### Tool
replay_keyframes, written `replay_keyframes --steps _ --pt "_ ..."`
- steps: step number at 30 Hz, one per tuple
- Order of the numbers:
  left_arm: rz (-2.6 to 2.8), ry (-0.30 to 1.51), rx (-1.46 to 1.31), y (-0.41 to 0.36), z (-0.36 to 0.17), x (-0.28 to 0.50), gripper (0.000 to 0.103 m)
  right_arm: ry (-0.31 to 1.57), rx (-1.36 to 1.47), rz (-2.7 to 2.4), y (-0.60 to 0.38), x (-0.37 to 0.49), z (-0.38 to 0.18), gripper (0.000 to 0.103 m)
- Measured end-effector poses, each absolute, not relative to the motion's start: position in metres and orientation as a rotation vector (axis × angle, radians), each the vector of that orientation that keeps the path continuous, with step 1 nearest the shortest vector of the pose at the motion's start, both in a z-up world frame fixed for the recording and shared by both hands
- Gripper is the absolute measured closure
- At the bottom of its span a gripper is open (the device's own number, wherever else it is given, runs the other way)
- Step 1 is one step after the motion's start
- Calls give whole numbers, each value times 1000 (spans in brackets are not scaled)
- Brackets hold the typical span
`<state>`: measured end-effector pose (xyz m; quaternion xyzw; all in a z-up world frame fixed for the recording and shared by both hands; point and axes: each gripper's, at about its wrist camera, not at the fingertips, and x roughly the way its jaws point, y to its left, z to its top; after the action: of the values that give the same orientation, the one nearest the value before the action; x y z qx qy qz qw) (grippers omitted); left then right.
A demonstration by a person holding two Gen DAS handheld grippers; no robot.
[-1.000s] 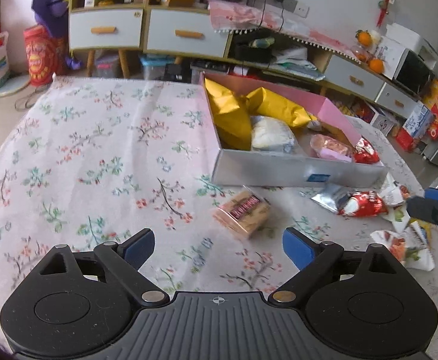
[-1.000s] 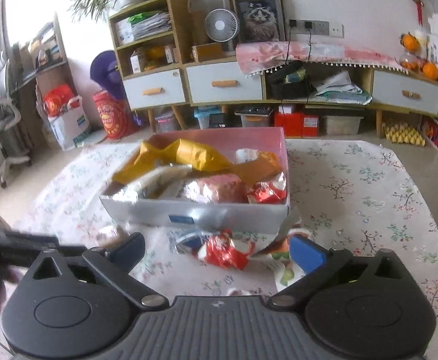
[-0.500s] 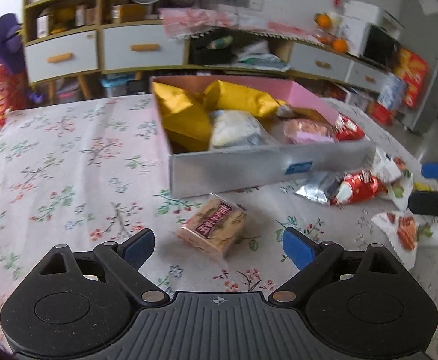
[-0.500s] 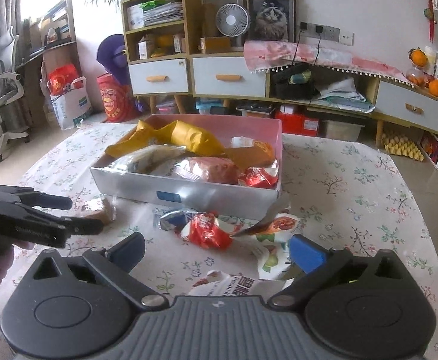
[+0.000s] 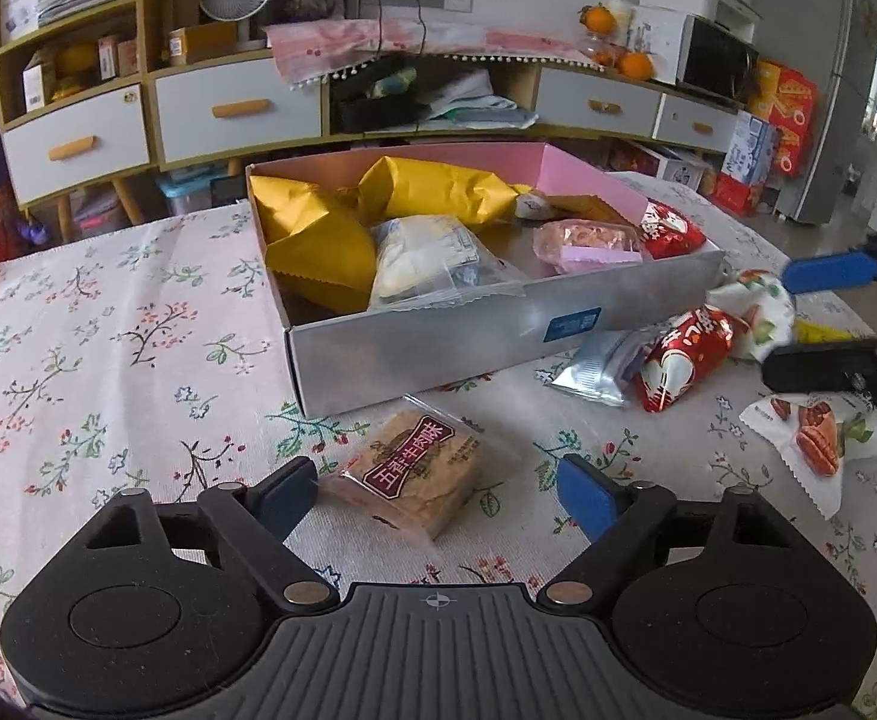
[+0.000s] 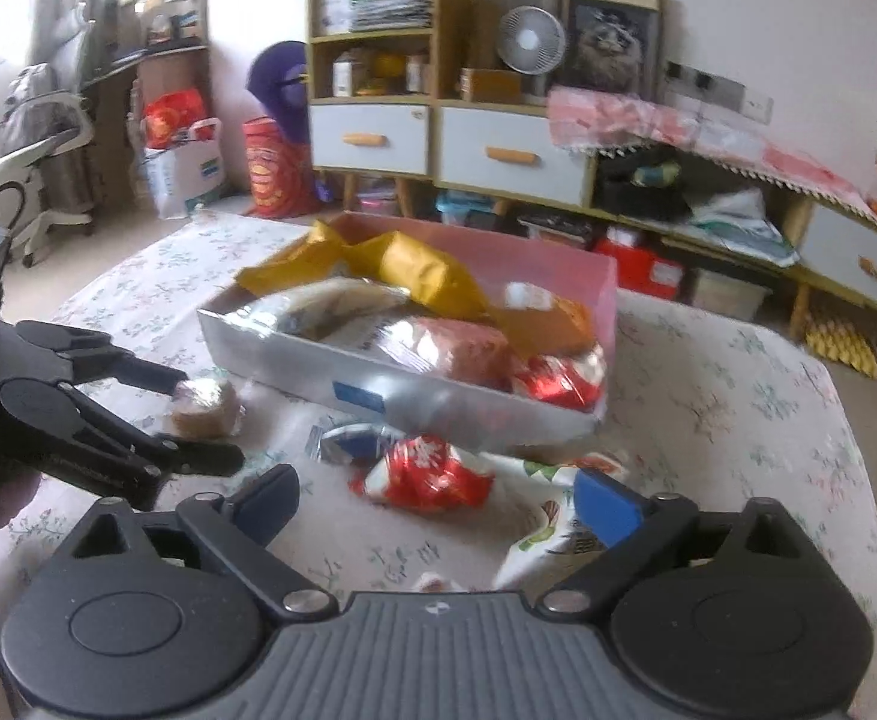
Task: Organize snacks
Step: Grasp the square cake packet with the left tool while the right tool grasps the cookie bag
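Left gripper (image 5: pixel 435 495): fingers wide and closing, a wrapped brown cake (image 5: pixel 411 474) lying between them on the tabletop (image 5: pixel 108 360), not pressed. Silver box (image 5: pixel 474 336) of snacks at twelve o'clock from the cake. Right gripper (image 6: pixel 438 507): fingers wide and closing, nothing gripped; red packet (image 6: pixel 429 474) on the tabletop just beyond them, at twelve o'clock.

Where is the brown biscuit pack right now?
In the left wrist view, the biscuit pack lies on the tablecloth just in front of the box, between the closing left gripper's fingers, untouched.
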<state>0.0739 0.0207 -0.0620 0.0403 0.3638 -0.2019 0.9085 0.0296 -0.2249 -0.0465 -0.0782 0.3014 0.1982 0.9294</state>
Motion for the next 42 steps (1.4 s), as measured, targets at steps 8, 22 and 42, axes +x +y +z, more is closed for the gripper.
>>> replay_keyframes --steps 8,22,42 --pt "-424 747 101 19 -60 74 35 603 -129 447 -223 37 -42 36" --pt "-445 736 129 12 -61 77 34 660 -73 281 -253 49 -44 41" --pt "-382 773 87 7 -55 82 71 820 86 182 -273 67 -65 77"
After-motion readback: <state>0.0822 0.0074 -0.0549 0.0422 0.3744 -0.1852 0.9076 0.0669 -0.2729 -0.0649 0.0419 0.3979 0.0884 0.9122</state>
